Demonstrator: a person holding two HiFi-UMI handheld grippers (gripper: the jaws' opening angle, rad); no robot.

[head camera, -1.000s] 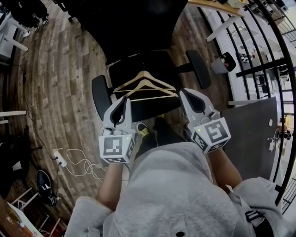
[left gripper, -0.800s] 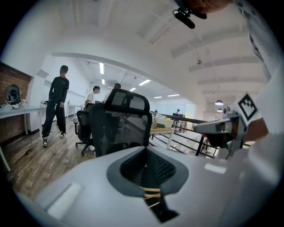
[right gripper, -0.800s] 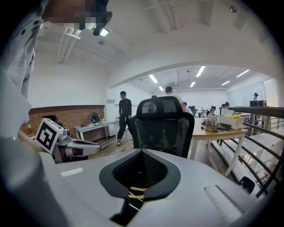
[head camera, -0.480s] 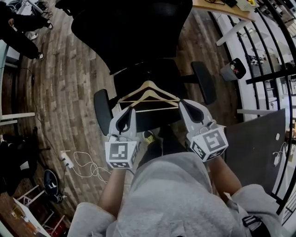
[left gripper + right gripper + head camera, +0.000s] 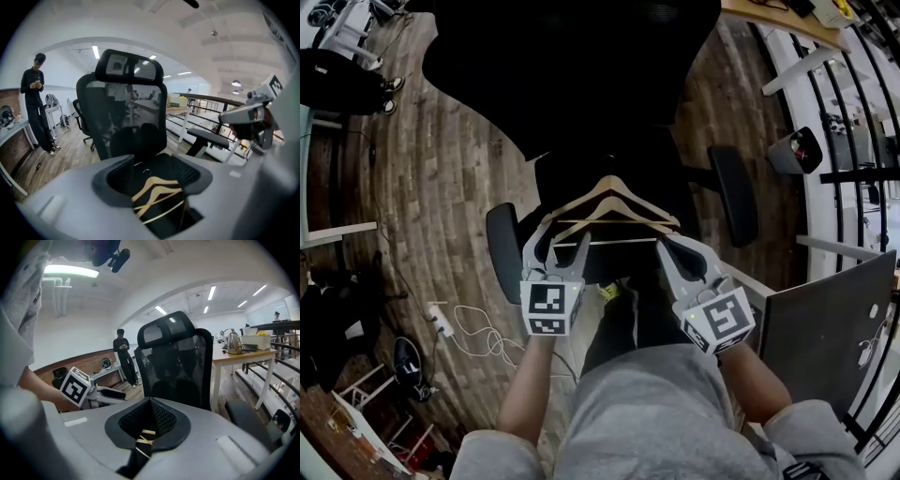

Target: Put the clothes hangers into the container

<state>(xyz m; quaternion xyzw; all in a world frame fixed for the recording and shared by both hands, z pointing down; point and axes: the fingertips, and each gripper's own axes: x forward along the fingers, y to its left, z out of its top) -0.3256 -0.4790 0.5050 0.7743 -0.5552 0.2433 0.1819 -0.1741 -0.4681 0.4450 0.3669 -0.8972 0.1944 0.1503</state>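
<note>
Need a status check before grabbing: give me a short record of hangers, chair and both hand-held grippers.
Hangers: two wooden clothes hangers, overlapping on the seat
Support: black mesh office chair
Left hand-held gripper: jaws have just been opening, nothing between them, near the hangers' left end
Right hand-held gripper: jaws together, empty, near their right end
Container: not identified

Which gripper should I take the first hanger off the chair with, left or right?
Left, probably. The left gripper has just been opening its jaws. They stand apart, lined up on the left end of the wooden hangers, gripping nothing yet. The right gripper has its jaws together.
</note>
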